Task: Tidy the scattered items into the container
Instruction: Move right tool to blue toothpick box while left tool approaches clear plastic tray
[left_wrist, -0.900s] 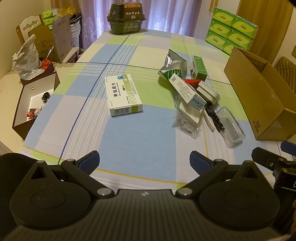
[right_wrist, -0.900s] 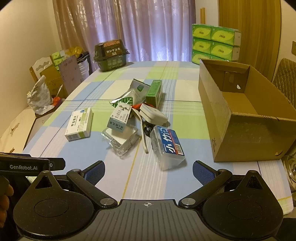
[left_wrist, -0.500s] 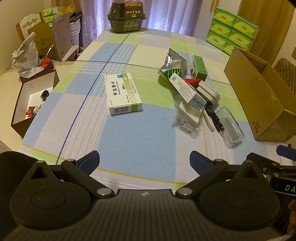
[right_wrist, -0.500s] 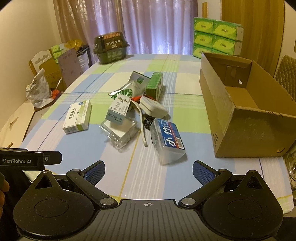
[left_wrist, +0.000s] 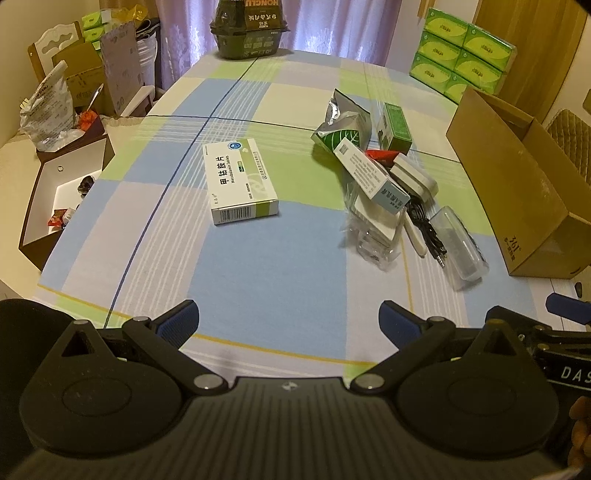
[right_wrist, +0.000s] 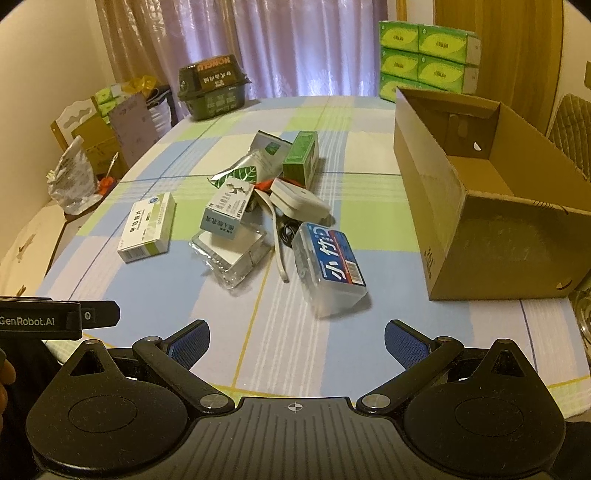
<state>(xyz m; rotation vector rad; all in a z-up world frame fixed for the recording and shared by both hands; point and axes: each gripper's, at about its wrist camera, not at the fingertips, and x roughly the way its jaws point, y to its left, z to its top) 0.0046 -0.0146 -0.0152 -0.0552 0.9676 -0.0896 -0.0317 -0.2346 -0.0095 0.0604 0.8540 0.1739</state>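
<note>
Left wrist view: medicine box flat, long axis pointing away.

Cardboard box — right end cropped

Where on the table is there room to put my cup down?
Bare cloth lies between the medicine box and the near edge, and at the far end before the dark basket. The box floor looks empty too. It is crowded in the pile beside the box.
</note>
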